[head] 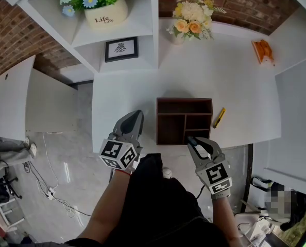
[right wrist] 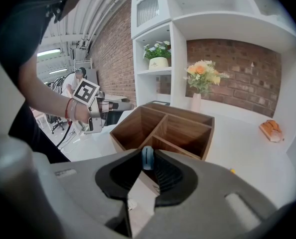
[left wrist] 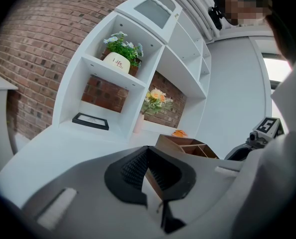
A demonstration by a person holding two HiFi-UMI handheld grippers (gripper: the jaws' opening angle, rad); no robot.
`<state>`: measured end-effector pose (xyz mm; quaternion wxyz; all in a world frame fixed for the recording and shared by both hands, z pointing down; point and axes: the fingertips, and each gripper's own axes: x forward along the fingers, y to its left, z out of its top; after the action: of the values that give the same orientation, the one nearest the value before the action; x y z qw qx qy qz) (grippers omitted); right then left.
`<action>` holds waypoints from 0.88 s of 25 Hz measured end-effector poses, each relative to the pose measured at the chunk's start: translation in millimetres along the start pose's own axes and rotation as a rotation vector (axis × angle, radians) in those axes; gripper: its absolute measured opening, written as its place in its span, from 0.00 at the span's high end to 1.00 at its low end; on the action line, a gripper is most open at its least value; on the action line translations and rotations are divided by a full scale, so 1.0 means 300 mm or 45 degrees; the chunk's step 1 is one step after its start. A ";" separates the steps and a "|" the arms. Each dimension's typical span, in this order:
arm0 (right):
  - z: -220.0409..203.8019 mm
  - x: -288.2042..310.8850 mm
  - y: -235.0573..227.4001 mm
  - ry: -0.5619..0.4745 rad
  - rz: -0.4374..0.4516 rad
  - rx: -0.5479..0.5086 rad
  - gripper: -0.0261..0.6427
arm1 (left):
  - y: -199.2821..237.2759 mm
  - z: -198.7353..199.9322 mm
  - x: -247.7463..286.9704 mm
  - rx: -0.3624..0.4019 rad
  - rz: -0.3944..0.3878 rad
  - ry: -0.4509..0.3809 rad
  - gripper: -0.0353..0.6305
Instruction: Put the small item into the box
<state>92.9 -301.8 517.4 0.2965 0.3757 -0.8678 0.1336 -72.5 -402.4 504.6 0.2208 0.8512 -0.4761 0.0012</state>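
Note:
A dark wooden box (head: 158,120) with three compartments stands near the table's front edge; it also shows in the right gripper view (right wrist: 185,133) and the left gripper view (left wrist: 174,142). My right gripper (head: 190,139) hangs at the box's near rim, by the front right compartment. It is shut on a small blue item (right wrist: 147,158) pinched upright between its tips. My left gripper (head: 138,115) rests just left of the box, jaws together and nothing in them (left wrist: 148,151).
A yellow pen-like object (head: 219,117) lies on the white table (head: 235,81) right of the box. An orange object (head: 262,50) sits at the far right. A flower vase (head: 191,17), a framed picture (head: 121,49) and a flower pot (head: 105,6) stand at the back.

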 end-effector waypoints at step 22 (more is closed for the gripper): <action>0.029 0.015 0.051 -0.118 0.059 0.045 0.79 | -0.008 -0.006 -0.017 -0.008 0.002 -0.002 0.94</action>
<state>75.6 -298.0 513.1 0.2461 0.3664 -0.8866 0.1382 -73.0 -396.5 504.2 0.2229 0.8502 -0.4770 -0.0009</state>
